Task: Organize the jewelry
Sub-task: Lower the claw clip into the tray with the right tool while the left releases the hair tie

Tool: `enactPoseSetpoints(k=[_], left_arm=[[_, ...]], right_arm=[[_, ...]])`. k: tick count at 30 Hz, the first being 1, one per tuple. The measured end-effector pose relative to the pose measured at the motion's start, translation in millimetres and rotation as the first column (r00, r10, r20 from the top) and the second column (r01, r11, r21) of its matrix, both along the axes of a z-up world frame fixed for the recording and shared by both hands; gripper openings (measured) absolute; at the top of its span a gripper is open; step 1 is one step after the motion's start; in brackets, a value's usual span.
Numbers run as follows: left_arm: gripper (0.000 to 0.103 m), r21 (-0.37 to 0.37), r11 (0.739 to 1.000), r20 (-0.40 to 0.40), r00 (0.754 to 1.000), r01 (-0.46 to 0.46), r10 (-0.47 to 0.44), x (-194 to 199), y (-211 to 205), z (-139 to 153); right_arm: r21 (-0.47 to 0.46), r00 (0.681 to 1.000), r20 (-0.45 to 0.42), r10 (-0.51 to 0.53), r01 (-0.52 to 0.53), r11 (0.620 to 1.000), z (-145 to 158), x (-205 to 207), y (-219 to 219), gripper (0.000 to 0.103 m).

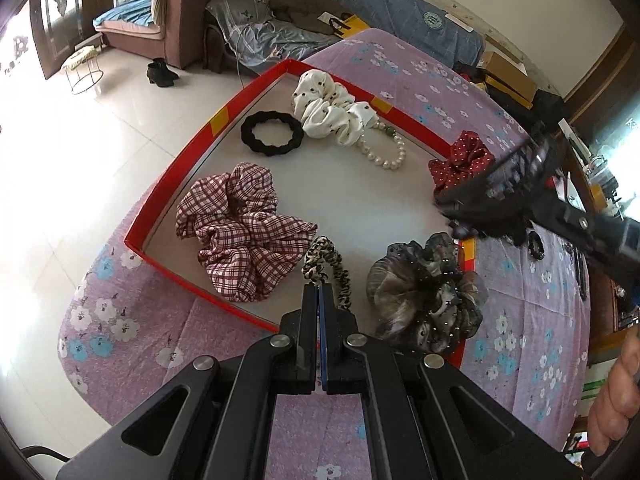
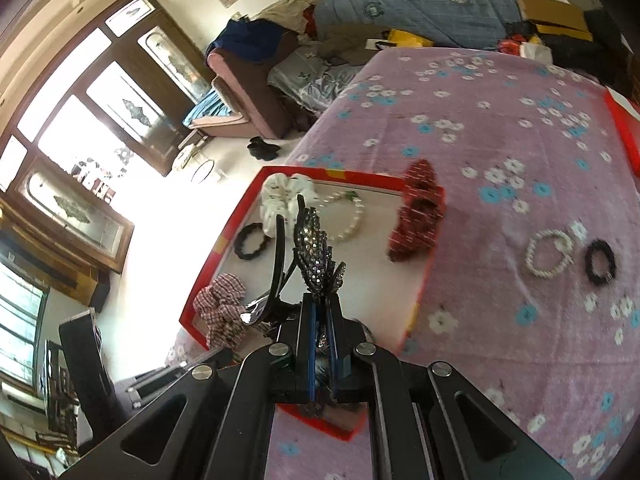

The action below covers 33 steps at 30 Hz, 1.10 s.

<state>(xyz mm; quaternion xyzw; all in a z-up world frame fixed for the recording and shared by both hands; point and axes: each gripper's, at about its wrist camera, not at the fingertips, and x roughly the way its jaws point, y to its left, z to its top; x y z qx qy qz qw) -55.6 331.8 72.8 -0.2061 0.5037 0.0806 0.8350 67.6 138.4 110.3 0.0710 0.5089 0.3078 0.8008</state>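
A tiled floor (image 1: 80,152) is running under a living room where a pink sofa (image 1: 160,20) is standing by the glazed wooden doors (image 2: 100,92), and blue bedding (image 1: 380,4) is lying heaped behind the work area. The work surface is wearing a purple floral cloth (image 1: 520,320). On it a shallow red tray (image 1: 176,184) is sitting (pale liner inside), holding a plaid scrunchie (image 1: 240,232), a black tie (image 1: 272,132), a white dotted scrunchie (image 1: 328,112), a pearl bracelet (image 1: 384,152) and a grey gauze scrunchie (image 1: 424,292). A red dotted scrunchie (image 1: 460,160) is lying across the tray's far rim.

The left gripper (image 1: 319,292) is pinching a leopard tie (image 1: 326,264), its jaws closed narrow on it, low over the tray's near edge. The right gripper (image 2: 320,304) is clamping a rhinestone clip (image 2: 314,248), the jaws nearly together around its base, above the tray. Outside the tray, well apart on the cloth, a second bracelet (image 2: 548,254) and a second black tie (image 2: 600,262) are lying side by side.
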Motion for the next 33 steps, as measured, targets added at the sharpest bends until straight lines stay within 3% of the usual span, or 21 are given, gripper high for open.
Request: enactPoseSetpoints(k=[15, 33], left_arm=[[0.001, -0.055, 0.998, -0.007, 0.999, -0.036, 0.036, -2.2, 14.3, -16.7], [0.001, -0.051, 0.998, -0.027, 0.999, -0.037, 0.036, 4.4, 15.6, -25.7]], right_arm=[[-0.008, 0.972, -0.233, 0.039, -0.042, 0.999, -72.7, 56.5, 86.0, 0.006], [-0.043, 0.965, -0.254, 0.057, -0.07, 0.997, -79.8, 79.7, 128.7, 0.007]])
